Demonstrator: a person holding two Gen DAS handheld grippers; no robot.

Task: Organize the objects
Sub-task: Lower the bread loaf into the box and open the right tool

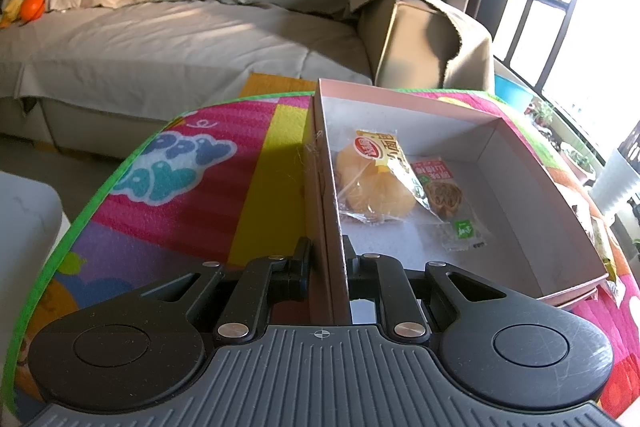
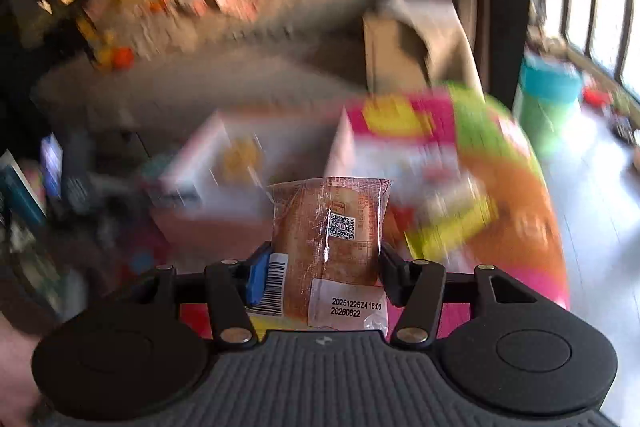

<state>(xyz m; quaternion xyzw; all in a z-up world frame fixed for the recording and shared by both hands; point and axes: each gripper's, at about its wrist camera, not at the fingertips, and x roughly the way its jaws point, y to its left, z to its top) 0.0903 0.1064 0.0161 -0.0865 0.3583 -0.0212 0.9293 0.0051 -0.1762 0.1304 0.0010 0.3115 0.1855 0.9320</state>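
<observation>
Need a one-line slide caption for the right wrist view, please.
Right gripper carries a wrapped bread packet above the motion-blurred play mat.

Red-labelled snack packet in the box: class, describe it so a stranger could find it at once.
Find the open pink box on the colourful mat. Two wrapped snacks lie inside; the red-labelled packet is the flat, smaller one, right of the puffy yellow bread bag.
</observation>
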